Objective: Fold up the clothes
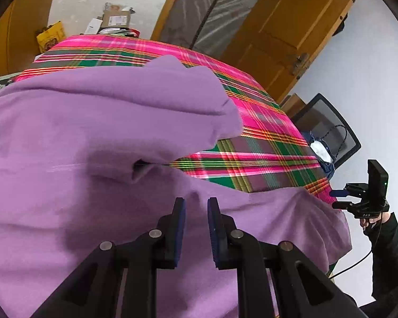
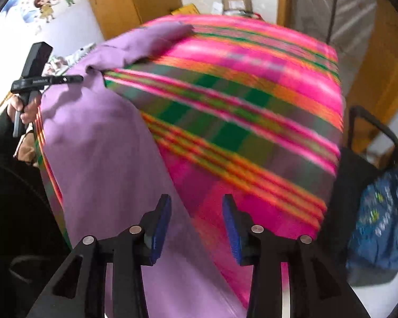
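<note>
Purple garment (image 1: pixel 98 137) lay spread over plaid-covered bench (image 1: pixel 262 143), filling left and centre of frame. Left gripper (image 1: pixel 196 228) hovered above it, jaws narrowly apart, empty. Right gripper (image 2: pixel 196 228) gaped wide, empty. "DAS" lettering readable on right gripper body, lower right.

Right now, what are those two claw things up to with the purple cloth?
Left tool open, over purple fleece garment. Right tool open, empty. Garment part-folded on pink plaid tablecloth. Nothing in the way.
</note>
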